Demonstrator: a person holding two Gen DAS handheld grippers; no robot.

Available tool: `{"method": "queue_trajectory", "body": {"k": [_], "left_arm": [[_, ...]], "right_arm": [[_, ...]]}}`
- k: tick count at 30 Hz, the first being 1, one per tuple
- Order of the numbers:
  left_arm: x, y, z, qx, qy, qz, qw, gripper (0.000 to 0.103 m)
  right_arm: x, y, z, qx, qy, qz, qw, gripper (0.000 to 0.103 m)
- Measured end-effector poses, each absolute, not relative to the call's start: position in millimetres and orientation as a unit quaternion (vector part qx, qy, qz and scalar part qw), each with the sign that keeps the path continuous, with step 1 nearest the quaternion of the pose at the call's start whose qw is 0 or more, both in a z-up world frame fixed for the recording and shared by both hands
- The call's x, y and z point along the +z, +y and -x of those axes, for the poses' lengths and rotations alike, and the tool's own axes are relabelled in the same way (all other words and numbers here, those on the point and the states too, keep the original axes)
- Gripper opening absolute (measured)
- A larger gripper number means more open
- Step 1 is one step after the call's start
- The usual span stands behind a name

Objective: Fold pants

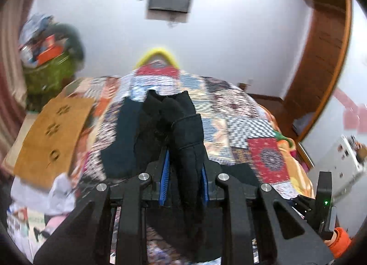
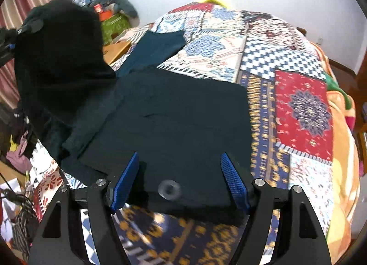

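Dark navy pants [image 2: 179, 115] lie on the patchwork quilt [image 2: 302, 108], waist end nearest the right wrist camera, with a round button [image 2: 169, 189] at the near edge. My right gripper [image 2: 181, 180] is open, its blue pads either side of the waistband, just above the cloth. My left gripper [image 1: 186, 168] is shut on a bunched fold of the pants [image 1: 183, 127], lifted above the bed. That raised bunch shows at the left of the right wrist view [image 2: 59, 58]. The far leg [image 2: 158, 44] stretches away across the quilt.
A wooden bedside board [image 1: 52, 141] lies left of the bed, with a green basket of clutter [image 1: 50, 74] behind it. Loose clothes [image 2: 20, 154] pile at the bed's left. A wooden door frame [image 1: 321, 58] stands to the right. A yellow pillow edge [image 1: 158, 54] is at the bed's far end.
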State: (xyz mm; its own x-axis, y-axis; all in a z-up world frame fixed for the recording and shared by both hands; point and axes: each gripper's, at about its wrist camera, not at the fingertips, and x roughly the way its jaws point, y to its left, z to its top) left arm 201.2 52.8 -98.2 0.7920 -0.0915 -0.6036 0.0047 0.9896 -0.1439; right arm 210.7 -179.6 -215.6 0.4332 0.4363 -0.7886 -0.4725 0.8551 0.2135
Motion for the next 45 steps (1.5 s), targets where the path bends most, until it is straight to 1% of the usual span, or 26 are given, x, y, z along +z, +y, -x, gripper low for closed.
{"method": "queue_trajectory", "body": {"k": [4,7,11,14,18,20,21,23,24,25,27,30,33,36,40,42,45], "left_arm": [[-101,2,-219,-0.079,0.334,0.046,0.938,0.022],[-114,-36,-228,-0.114,0.351,0.03,0.929,0.022],[-148,-82,-228,-0.142,0.38,-0.001,0.914,0.022],[-182,-109,-235,-0.162,0.424,-0.017,0.891,0.022],[-214,-126,-231,-0.173,0.461,-0.048,0.869,0.023],[-223,-129,-229,-0.174,0.481,-0.059,0.858,0.025],[-223,-128,-228,-0.175,0.486,-0.061,0.854,0.03],[-219,-127,-225,-0.189,0.486,-0.056,0.851,0.049],[-215,-124,-223,-0.197,0.482,-0.051,0.852,0.068],[-207,-121,-219,-0.201,0.473,-0.046,0.857,0.081],[-186,-112,-211,-0.195,0.439,-0.05,0.876,0.086],[-163,-96,-210,-0.167,0.407,-0.069,0.895,0.089],[-146,-64,-228,-0.115,0.38,-0.092,0.913,0.098],[-143,-33,-258,-0.082,0.383,-0.11,0.914,0.099],[-167,3,-303,-0.033,0.412,-0.139,0.9,0.099],[-189,15,-322,-0.02,0.437,-0.146,0.887,0.099],[-239,29,-350,0.002,0.49,-0.16,0.857,0.099]], "right_arm": [[-207,-205,-206,0.253,0.447,0.009,0.858,0.07],[-203,-223,-202,0.24,0.443,0.009,0.864,0.07],[-203,-243,-197,0.224,0.443,0.006,0.868,0.07],[-205,-255,-192,0.214,0.445,0.001,0.87,0.07],[-211,-265,-187,0.206,0.451,-0.003,0.869,0.07],[-216,-267,-186,0.203,0.456,-0.004,0.866,0.07],[-218,-268,-185,0.203,0.46,-0.007,0.864,0.07],[-219,-269,-183,0.204,0.463,-0.01,0.863,0.07],[-220,-268,-181,0.205,0.464,-0.01,0.862,0.07],[-220,-267,-181,0.206,0.464,-0.009,0.861,0.07],[-218,-266,-180,0.209,0.463,-0.01,0.861,0.07],[-215,-263,-179,0.214,0.459,-0.013,0.862,0.07],[-214,-257,-181,0.221,0.459,-0.016,0.86,0.07],[-217,-248,-182,0.228,0.462,-0.014,0.857,0.07],[-223,-235,-182,0.234,0.47,-0.009,0.851,0.07],[-226,-231,-183,0.235,0.475,-0.009,0.848,0.07],[-231,-227,-187,0.235,0.483,-0.012,0.843,0.07]]}}
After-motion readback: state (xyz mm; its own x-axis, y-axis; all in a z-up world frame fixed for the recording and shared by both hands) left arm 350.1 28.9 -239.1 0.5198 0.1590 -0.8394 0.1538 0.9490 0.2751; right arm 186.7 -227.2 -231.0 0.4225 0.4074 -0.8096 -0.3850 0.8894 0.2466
